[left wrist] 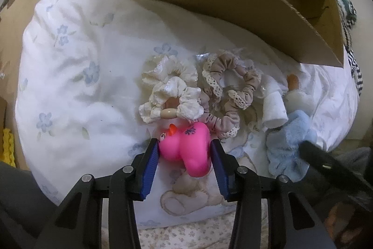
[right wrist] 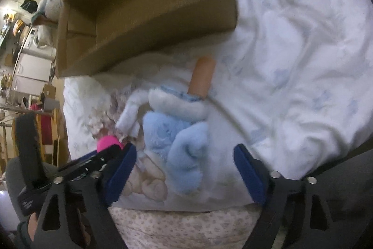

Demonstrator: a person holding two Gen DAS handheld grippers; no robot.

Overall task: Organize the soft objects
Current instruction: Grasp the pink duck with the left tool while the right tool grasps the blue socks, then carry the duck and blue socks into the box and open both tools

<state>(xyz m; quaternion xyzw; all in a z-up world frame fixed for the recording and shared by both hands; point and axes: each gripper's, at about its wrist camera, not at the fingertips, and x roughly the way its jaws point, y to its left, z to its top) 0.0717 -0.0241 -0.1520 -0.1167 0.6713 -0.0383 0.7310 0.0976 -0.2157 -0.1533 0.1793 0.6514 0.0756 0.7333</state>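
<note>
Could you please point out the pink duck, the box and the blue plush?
pink duck (left wrist: 186, 146), left wrist view, middle of its body.
box (left wrist: 233, 4), left wrist view, near wall.
blue plush (right wrist: 177, 146), right wrist view, fluffy body.

lighting: soft, diffuse, even; white duvet (left wrist: 70, 76) ahead of the fingers near overexposed. shadow: dim inside cardboard box (right wrist: 139, 4) beyond the fingertips. blur: right wrist view smeared throughout; left wrist view sharper between the fingers. distortion: strong fisheye curvature, black vignette at corners.
</note>
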